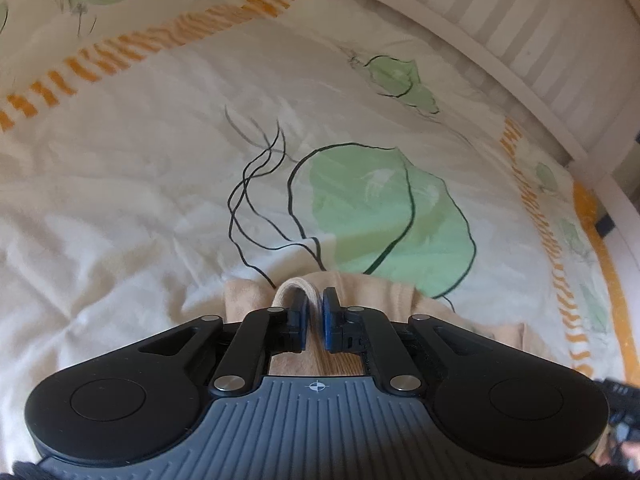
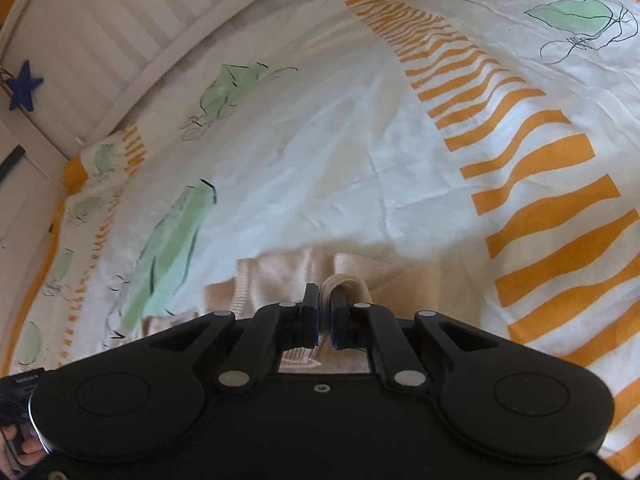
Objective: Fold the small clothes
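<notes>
The beige garment [image 1: 384, 292] is hanging from both grippers just above the bed cover [image 1: 160, 184], its held edge stretching sideways between them, so its long axis is running from one tool to the other, roughly along the bed's near edge. It is a small, soft knit piece in a pale peach-beige, with a ribbed band visible in the right wrist view [image 2: 304, 268] and a paler folded hem looping over the fingertips.

The left gripper [image 1: 315, 318] is holding its jaws nearly together, a strip of the hem pinched by the left pad, with a narrow gap showing beside it. The right gripper [image 2: 325, 320] is likewise almost closed, clamping a fold of the same hem between its blue-edged pads. From each tool the cloth is draping forward and downward, bunching onto the printed cover with its green leaves and orange stripes, near the slatted white bed rail [image 2: 100, 40].
</notes>
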Available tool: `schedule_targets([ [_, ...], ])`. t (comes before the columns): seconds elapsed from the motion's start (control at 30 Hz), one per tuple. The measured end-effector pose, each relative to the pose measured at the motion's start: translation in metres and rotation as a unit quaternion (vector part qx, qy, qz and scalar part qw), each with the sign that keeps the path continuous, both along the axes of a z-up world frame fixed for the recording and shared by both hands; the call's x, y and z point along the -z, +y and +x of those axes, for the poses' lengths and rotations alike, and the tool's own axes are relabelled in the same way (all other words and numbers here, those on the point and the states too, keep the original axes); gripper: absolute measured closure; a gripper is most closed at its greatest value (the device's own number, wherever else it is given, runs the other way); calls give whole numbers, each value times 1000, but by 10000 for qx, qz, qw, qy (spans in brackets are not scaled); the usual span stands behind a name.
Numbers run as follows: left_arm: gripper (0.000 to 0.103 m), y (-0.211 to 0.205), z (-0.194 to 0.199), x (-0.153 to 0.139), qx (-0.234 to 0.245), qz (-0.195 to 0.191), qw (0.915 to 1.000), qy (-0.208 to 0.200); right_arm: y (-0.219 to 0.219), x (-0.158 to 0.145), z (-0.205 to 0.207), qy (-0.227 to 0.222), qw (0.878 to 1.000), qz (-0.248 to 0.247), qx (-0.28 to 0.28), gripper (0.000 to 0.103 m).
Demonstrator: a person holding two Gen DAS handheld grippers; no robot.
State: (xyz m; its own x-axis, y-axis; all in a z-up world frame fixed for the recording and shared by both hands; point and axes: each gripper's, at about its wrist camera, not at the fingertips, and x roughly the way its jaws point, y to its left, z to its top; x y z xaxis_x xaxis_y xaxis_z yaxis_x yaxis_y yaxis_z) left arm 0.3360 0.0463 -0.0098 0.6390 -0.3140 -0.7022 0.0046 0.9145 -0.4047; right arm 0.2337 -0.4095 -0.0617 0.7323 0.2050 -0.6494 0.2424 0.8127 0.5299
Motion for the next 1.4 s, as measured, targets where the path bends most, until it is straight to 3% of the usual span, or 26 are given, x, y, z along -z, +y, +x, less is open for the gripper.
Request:
schedule_targets([
  [0.07, 87, 5, 4, 2, -180, -203, 9996, 109, -1, 2, 3, 0, 10000, 53, -2, 83],
  [0.1, 73, 7, 5, 1, -325, -218, 9992, 50, -2, 1, 3, -32, 10000, 44, 10, 69],
  [0.13, 69, 9, 3, -2, -489, -182, 9986, -103, -2, -1, 2, -93, 9999, -9, 64, 45],
  [0.2, 59, 14, 0, -11, -749, -42, 9960, -489, -4, -8, -3, -301, 9989, -212, 291, 19],
  [0.3, 59, 16, 0, -23, -792, 201, 9946, -646, -10, -20, -12, -592, 9960, -410, 533, 21],
  [0.47, 58, 1, -23, -40, -296, 844, 9920, -892, -11, -36, -35, -691, 9945, -597, 516, 21],
  [0.6, 47, -16, -55, -38, 121, 1209, 9875, -1003, 12, -40, -54, -514, 9921, -1144, 65, 8],
  [0.87, 45, -55, -118, -14, 1254, 2109, 9627, -1139, 67, -26, -97, -331, 9768, -2007, -669, 4],
  [0.97, 44, -62, -133, -1, 1419, 2449, 9533, -1055, 72, -13, -108, -115, 9734, -2161, -755, 4],
  [1.07, 44, -57, -133, 13, 1381, 2590, 9528, -781, 64, 2, -116, 319, 9706, -2322, -542, 5],
  [1.13, 41, -49, -122, 27, 1167, 2695, 9555, -277, 52, 12, -125, 425, 9719, -2294, -303, 5],
  [1.2, 37, -29, -115, 32, 853, 2117, 9736, -77, 43, 12, -133, 329, 9749, -2193, -181, 5],
  [1.27, 36, -18, -111, 32, 609, 1831, 9812, 72, 39, 11, -138, 368, 9740, -2236, -68, 5],
  [1.4, 32, -23, -113, 30, 569, 2086, 9763, 42, 33, 11, -140, 400, 9759, -2144, 67, 4],
])
